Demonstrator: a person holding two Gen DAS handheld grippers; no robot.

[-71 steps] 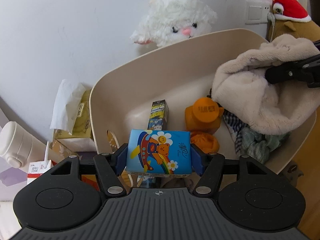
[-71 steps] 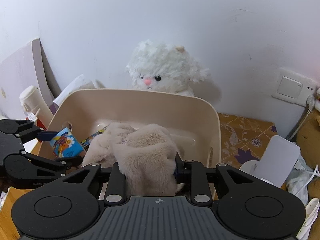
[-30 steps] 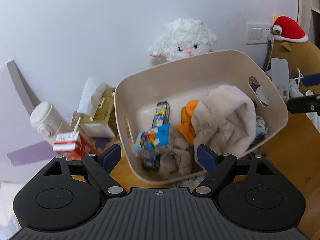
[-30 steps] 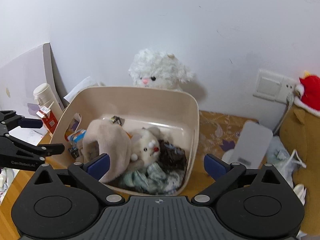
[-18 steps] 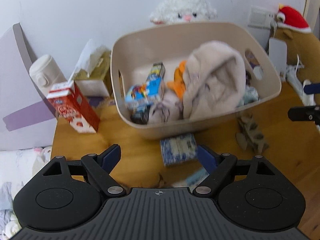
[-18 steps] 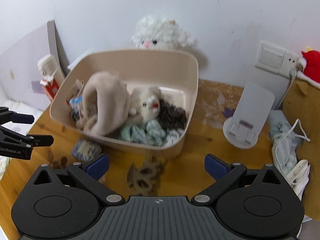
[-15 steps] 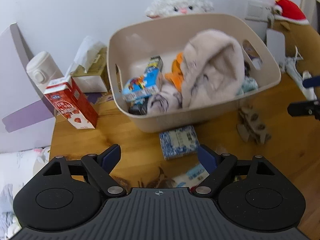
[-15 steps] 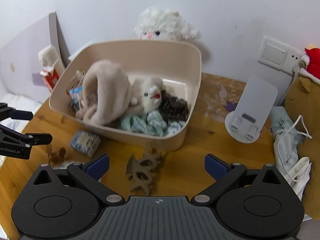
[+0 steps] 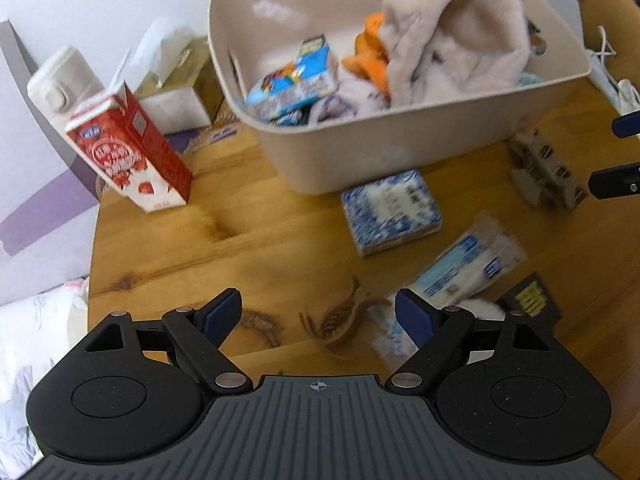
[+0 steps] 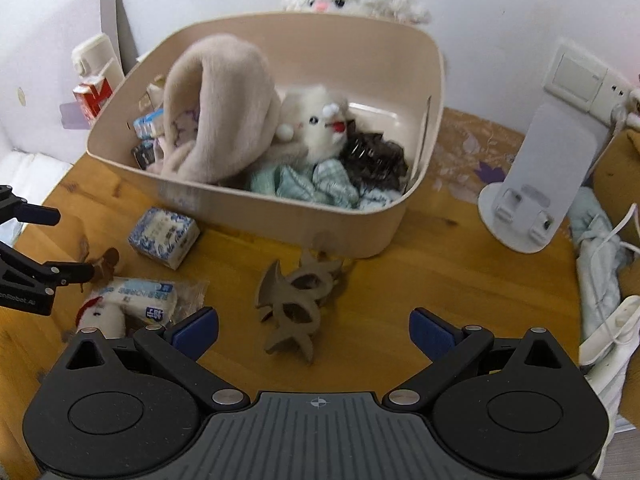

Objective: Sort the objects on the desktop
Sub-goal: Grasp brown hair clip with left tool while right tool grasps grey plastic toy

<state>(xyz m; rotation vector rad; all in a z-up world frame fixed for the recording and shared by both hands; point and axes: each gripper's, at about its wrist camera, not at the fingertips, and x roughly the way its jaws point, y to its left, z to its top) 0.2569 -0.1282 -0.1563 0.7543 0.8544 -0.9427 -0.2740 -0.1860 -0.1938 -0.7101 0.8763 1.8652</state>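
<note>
Red milk carton stands beside beige bin

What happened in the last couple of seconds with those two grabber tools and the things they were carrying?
The left gripper let go of the blue cartoon packet and the right gripper let go of the beige fleece; both now lie in the beige bin. Both grippers opened their jaws and pulled back over the table. The bin stayed put.
</note>
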